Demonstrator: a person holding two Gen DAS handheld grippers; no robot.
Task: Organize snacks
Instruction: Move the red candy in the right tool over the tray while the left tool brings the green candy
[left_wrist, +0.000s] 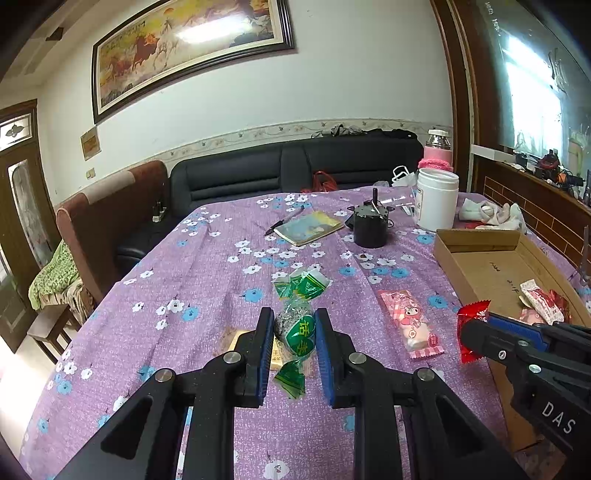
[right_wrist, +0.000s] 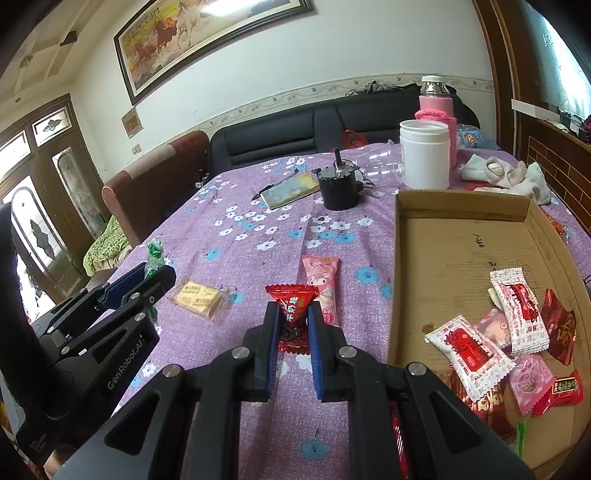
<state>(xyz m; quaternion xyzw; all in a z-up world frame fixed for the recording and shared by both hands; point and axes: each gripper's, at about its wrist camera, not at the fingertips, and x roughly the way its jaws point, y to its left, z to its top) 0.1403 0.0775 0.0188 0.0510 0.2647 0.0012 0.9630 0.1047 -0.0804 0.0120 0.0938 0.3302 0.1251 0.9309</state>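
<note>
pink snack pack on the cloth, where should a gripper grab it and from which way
Grip the pink snack pack across its narrow width at mid-length, coming from above. It lies flat on the cloth, long and slim, so pads would close on its two long edges. It lies apart from the cardboard tray. Both grippers already hold candies, so one probably has to unload first.

Both views sit low over the purple floral tablecloth (left_wrist: 207, 280), looking forward and downward toward the far black sofa (left_wrist: 295, 166). The left wrist view looks from the left; the right wrist view sits close beside the cardboard tray (right_wrist: 461, 206). Both share the white jar (right_wrist: 424, 155).
</note>
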